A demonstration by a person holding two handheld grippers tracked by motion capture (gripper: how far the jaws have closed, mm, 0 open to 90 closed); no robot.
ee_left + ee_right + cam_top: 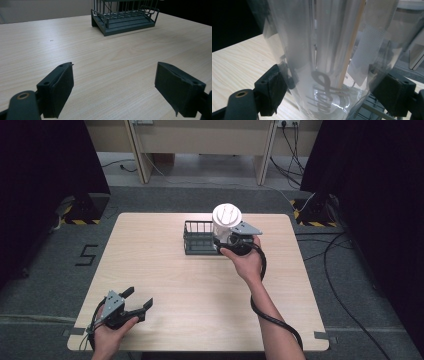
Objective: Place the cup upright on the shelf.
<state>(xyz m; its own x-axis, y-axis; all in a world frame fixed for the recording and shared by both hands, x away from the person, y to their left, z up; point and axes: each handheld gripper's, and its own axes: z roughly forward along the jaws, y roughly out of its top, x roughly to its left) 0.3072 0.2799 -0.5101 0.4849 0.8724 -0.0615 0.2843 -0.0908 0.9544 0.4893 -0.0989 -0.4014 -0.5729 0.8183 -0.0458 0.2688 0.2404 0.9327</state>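
Clear plastic cup (324,62) (white lid) clamped by right hand-held gripper (329,85), dark wire rack (200,238), left hand-held gripper (115,87) spread wide.

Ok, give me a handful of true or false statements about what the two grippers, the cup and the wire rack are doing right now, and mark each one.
1. The right gripper has its jaws around a clear plastic cup. True.
2. The left gripper is clamped on the wire rack. False: its jaws stand wide apart with nothing between them, near the table's front left corner, well short of the rack.
3. The cup carries a white lid. True.
4. The rack is bright red. False: it is dark grey.
5. The cup lies on its side on the table. False: it is upright at the rack's right end, in the right gripper.
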